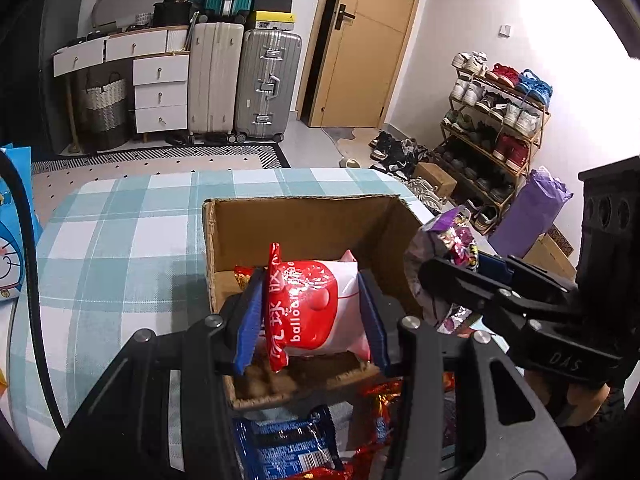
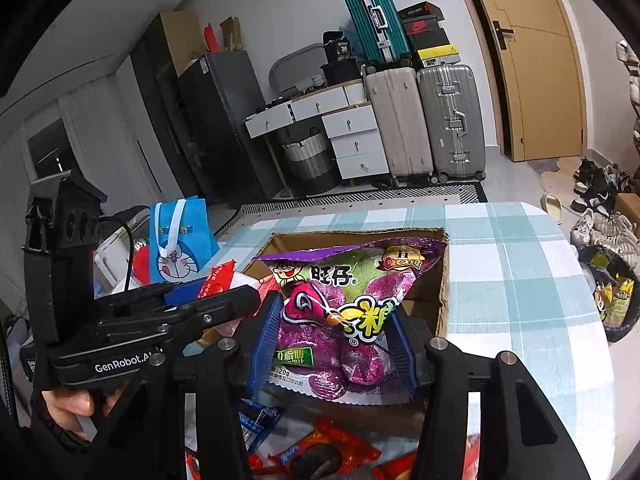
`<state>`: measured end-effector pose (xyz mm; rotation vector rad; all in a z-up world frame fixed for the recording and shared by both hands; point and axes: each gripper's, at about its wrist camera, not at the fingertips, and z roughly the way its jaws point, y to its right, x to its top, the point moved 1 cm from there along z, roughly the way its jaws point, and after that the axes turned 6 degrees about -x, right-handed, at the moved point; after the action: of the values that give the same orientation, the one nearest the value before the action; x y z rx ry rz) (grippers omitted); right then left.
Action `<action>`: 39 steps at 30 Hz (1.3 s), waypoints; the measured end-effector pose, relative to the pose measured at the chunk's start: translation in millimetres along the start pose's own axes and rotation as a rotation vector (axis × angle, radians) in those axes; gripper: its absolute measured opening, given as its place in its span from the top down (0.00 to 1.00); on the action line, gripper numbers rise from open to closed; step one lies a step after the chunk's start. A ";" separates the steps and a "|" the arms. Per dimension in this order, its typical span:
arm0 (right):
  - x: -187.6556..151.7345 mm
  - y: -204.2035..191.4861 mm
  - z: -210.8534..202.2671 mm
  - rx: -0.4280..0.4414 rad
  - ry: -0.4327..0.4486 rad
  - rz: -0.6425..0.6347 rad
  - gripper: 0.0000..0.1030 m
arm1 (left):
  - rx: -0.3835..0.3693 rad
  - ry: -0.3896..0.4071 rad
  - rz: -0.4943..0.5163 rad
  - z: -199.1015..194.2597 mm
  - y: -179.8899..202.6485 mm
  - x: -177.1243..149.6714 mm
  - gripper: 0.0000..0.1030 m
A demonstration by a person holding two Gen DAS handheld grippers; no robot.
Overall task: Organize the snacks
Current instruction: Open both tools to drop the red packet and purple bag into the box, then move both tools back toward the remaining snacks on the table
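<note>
My left gripper (image 1: 310, 312) is shut on a red and white snack bag (image 1: 316, 308) and holds it over the open cardboard box (image 1: 304, 216) on the checked table. My right gripper (image 2: 336, 340) is shut on a purple candy bag (image 2: 340, 312) and holds it above the box's near edge (image 2: 442, 304). In the left wrist view the right gripper and the purple bag (image 1: 448, 256) sit at the box's right side. In the right wrist view the left gripper's fingers (image 2: 224, 300) hold the red bag (image 2: 218, 280) to the left. A red packet (image 1: 242, 276) lies inside the box.
Loose snacks lie on the table in front of the box: a blue packet (image 1: 288, 448) and red packets (image 2: 320, 452). A blue cartoon gift bag (image 2: 180, 240) stands left of the table. Suitcases (image 1: 244, 80), drawers, a door and a shoe rack (image 1: 496, 120) stand beyond.
</note>
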<state>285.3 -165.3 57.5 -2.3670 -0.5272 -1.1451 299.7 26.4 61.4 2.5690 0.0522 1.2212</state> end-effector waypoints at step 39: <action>-57.3 24.9 -79.7 -0.077 -0.069 0.052 0.00 | 0.028 -0.011 -0.011 -93.2 21.7 -69.1 0.01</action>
<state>214.9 -237.7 49.6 -2.4787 -0.4498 -1.0827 182.3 17.9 71.0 2.5953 0.0817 1.2102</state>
